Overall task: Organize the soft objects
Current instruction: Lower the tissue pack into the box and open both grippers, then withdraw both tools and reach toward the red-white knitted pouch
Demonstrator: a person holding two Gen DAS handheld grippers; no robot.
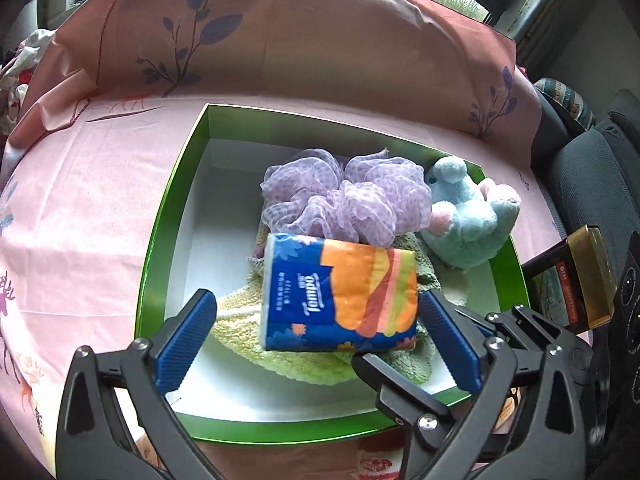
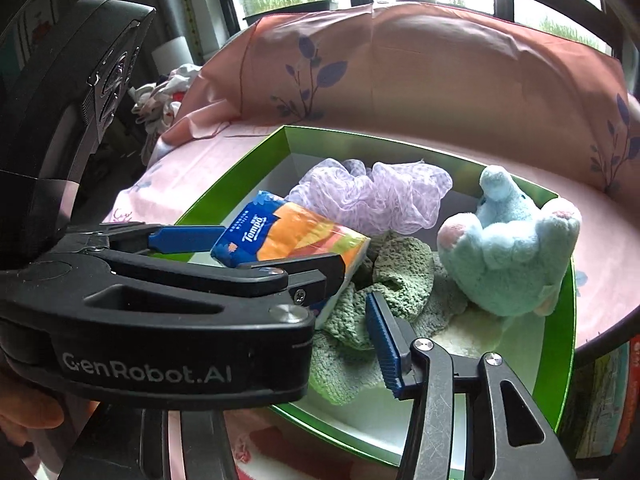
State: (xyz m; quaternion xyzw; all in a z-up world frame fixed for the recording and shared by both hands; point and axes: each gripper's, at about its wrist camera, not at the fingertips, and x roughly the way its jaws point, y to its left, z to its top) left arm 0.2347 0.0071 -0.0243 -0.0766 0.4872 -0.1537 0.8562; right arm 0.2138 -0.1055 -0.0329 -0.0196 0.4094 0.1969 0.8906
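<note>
A green box (image 1: 160,216) with a white floor holds a lilac mesh bath pouf (image 1: 344,196), a light blue plush toy (image 1: 468,220), a green towel (image 1: 280,356) and a Tempo tissue pack (image 1: 340,296) lying on the towel. My left gripper (image 1: 316,344) is open, its blue pads on either side of the pack with a gap at the left pad. In the right wrist view the left gripper (image 2: 276,248) straddles the pack (image 2: 292,236) and hides my right gripper's left finger. My right gripper's visible blue pad (image 2: 384,348) hangs over the towel (image 2: 400,280), holding nothing.
The box (image 2: 560,320) sits on a pink patterned cloth (image 1: 80,200) that rises over a backrest behind. A dark and gold box (image 1: 576,280) stands at the green box's right edge. Crumpled clothes (image 2: 160,96) lie at the far left.
</note>
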